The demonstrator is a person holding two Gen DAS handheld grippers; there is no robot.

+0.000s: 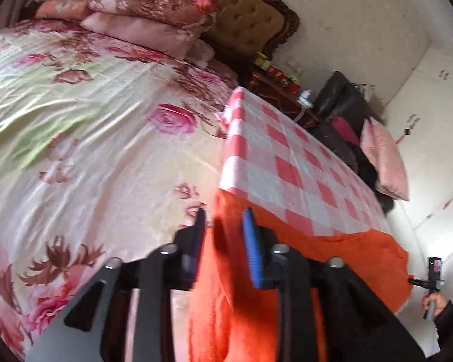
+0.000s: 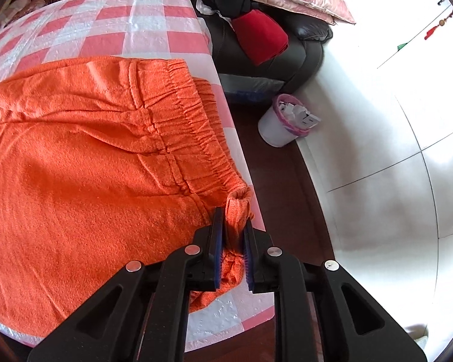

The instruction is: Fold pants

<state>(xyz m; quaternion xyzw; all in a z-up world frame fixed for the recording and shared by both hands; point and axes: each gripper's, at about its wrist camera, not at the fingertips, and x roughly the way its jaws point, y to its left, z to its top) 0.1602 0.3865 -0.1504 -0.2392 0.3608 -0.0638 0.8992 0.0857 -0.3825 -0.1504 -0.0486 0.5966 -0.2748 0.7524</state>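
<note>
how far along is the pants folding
Early. Done: orange pants lie spread on the checked table. In hand: right claw pinches the waistband corner, left claw grips the other end. Left: no fold shows yet.

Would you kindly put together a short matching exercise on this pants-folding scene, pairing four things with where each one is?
Things:
1. orange pants
2. right gripper
3. wastebasket
4. stacked floral pillows

Places:
A. at the head of the bed, against the tufted headboard
B. on the floor beside the dark sofa
C. spread on the checked tablecloth
D. jaws closed on the waistband corner at the table's edge

Pairs: 1-C, 2-D, 3-B, 4-A
</note>
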